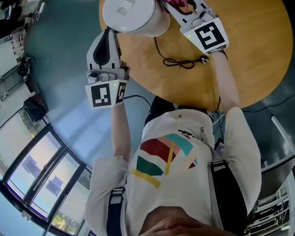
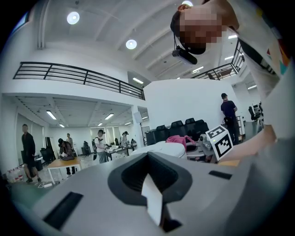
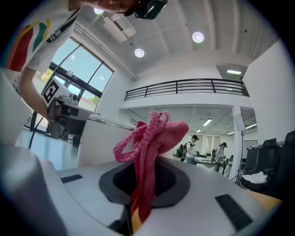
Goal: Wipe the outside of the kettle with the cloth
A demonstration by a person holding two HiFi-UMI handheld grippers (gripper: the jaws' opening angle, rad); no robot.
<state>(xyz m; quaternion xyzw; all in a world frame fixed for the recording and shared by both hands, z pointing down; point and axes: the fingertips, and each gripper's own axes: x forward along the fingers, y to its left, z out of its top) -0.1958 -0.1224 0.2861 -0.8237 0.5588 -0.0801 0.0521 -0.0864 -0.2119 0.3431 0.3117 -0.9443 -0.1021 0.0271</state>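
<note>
A white kettle (image 1: 131,16) stands at the near edge of the round wooden table (image 1: 258,55); in the right gripper view the kettle (image 3: 99,143) rises just left of the jaws. My right gripper (image 1: 177,7) is beside the kettle's right side, shut on a pink cloth (image 3: 154,138) that bunches up above its jaws. My left gripper (image 1: 109,34) points at the kettle's left side with its jaws together; whether it touches the kettle I cannot tell. In the left gripper view the kettle (image 2: 163,150) and pink cloth (image 2: 180,139) show beyond the shut jaws, where a thin white strip (image 2: 152,200) sits.
A black power cord (image 1: 179,61) with its plug lies looped on the table just right of the kettle. The table edge curves under my left gripper, with blue floor (image 1: 60,60) below. Distant people, desks and chairs fill the hall.
</note>
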